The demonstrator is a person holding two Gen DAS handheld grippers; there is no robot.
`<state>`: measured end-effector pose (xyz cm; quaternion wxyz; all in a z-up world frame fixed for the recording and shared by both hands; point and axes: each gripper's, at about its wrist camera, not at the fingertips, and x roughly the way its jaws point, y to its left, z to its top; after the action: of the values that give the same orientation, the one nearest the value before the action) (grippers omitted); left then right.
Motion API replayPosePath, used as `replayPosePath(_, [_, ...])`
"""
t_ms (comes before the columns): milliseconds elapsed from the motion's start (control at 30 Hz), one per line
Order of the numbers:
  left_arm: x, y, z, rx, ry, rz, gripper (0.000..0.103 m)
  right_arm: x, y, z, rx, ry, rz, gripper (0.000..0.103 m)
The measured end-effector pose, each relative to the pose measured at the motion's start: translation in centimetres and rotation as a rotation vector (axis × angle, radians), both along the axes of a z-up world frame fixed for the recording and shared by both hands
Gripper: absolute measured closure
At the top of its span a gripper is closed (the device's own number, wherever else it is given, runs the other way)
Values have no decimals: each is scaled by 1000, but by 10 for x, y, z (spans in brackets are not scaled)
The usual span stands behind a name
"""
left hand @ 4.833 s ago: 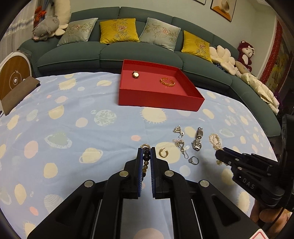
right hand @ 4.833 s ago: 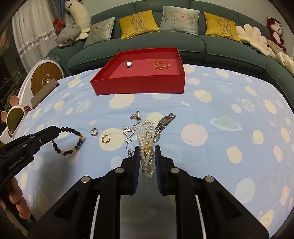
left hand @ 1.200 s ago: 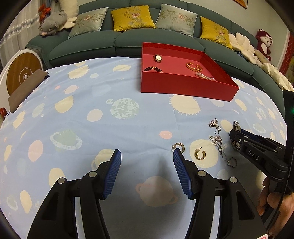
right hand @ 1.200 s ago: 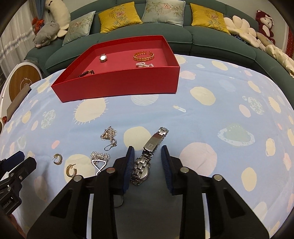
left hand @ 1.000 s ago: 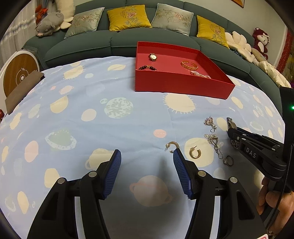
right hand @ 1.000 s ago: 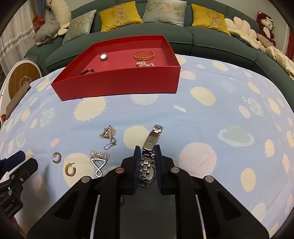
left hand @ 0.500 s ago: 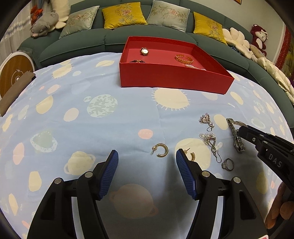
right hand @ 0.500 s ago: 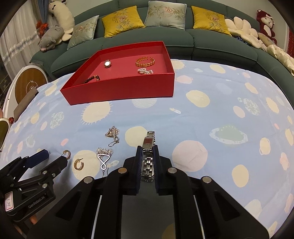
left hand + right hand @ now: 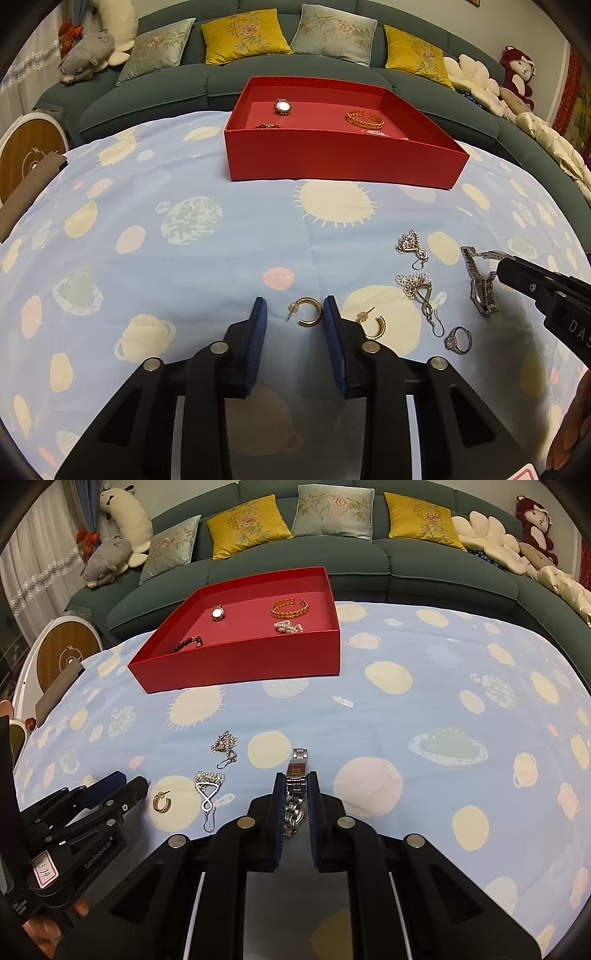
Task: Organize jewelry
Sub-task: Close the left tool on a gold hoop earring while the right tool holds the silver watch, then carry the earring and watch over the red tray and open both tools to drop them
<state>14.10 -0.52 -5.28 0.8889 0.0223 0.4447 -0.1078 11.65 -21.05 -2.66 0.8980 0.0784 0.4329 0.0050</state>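
My left gripper (image 9: 293, 317) is low over the blue spotted cloth, its jaws closing around a gold hoop earring (image 9: 306, 315). The earring lies on the cloth between the blue pads, which do not press it. A second gold hoop (image 9: 373, 325) lies just right of the right finger. My right gripper (image 9: 295, 786) is shut on a silver watch (image 9: 295, 794), whose strap sticks out ahead of the pads. In the left wrist view, the watch (image 9: 480, 291) hangs at the right gripper's tip. The red tray (image 9: 332, 158) stands at the back, holding a small watch (image 9: 283, 106), a gold bracelet (image 9: 364, 120) and pearls (image 9: 288, 626).
Two silver drop earrings (image 9: 412, 243) (image 9: 419, 288) and a ring (image 9: 458, 339) lie on the cloth between the grippers. A green sofa (image 9: 166, 99) with cushions and plush toys runs behind the table. A round white device (image 9: 66, 653) stands off the left edge.
The left jaws have narrowed from wide apart to close around the gold hoop earring. The right gripper stays shut on the silver watch.
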Motion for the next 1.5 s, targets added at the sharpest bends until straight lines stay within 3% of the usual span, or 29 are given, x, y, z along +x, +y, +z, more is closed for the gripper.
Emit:
replayPosePath(33, [0,0,0,-2,-1,-4,86,0,0,0,1,0,0,92])
replayPosePath(367, [-2,0,6,-17,-1,-17,86,-4,1,9,9,-24,10,92])
replayPosePath(1000, [9,1,63,-91,-88,5,86,6,3,56,37,-133,8,92])
replayPosePath(1267, [45,0,108,-84,-185,14,86,36,7,98,27,-210,47,92])
replayPosePath(1500, [106,-17,128,-47,-233,27,86,96,11,106,61,-221,52,92])
